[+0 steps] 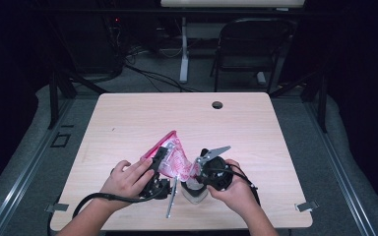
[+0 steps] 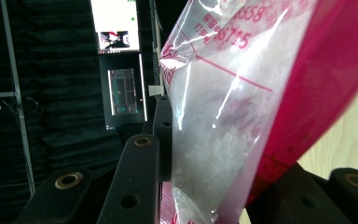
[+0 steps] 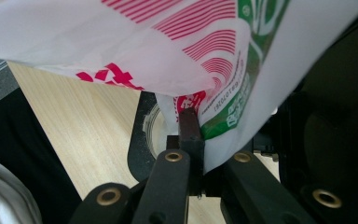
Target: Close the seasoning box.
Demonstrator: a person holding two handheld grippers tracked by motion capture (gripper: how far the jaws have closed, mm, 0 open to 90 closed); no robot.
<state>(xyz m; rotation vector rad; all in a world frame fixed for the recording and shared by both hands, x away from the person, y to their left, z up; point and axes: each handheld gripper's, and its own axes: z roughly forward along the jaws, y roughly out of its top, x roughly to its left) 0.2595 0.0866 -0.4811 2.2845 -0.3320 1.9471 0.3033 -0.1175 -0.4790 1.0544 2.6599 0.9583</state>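
Near the front edge of a light wooden table (image 1: pixel 128 118), seen from the high view, a person's two hands hold a clear plastic bag (image 1: pixel 176 158) with pink and red print stretched between two black grippers. From that high camera, the left gripper (image 1: pixel 157 160) meets the bag's pink top edge on the left, the right gripper (image 1: pixel 203 164) meets its right end, and a small dark-rimmed container (image 1: pixel 195 192) sits on the table just below the bag. Seen along the left gripper, its jaws sit on either side of the bag's (image 2: pixel 242 116) pink strip, clamped on it. Seen along the right gripper, its jaws are pinched tight on a gathered fold of the bag (image 3: pixel 214 112), with the container's rim (image 3: pixel 142 135) behind them.
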